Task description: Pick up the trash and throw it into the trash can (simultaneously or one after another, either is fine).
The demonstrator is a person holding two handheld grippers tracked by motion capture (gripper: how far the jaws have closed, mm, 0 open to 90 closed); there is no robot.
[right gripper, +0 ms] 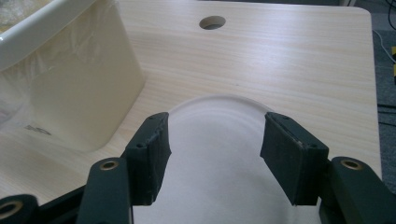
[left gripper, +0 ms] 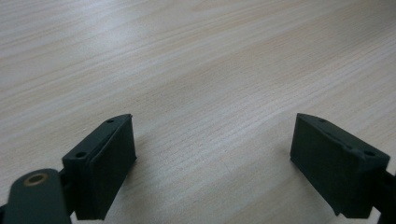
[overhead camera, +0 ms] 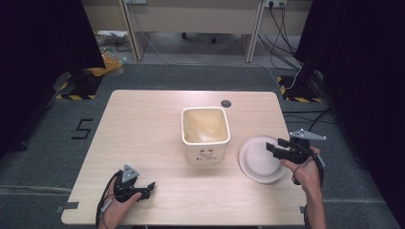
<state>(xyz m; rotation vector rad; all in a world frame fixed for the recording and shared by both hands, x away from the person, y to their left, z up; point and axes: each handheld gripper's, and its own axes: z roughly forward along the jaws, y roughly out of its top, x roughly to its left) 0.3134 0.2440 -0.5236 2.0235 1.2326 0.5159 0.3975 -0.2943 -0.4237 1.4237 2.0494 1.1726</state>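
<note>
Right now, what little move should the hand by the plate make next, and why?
Probably lower the right gripper a little onto the near rim of the white plate. Its jaws are open above the plate with nothing between them, beside the cream bin.

A fixed high camera is looking forward and down over the whole table (overhead camera: 143, 124). The left gripper's camera is skimming bare wood at close range. The right gripper's camera is facing across the white plate (right gripper: 215, 140) toward the cream bin (right gripper: 84, 88), both also appearing from above.
</note>
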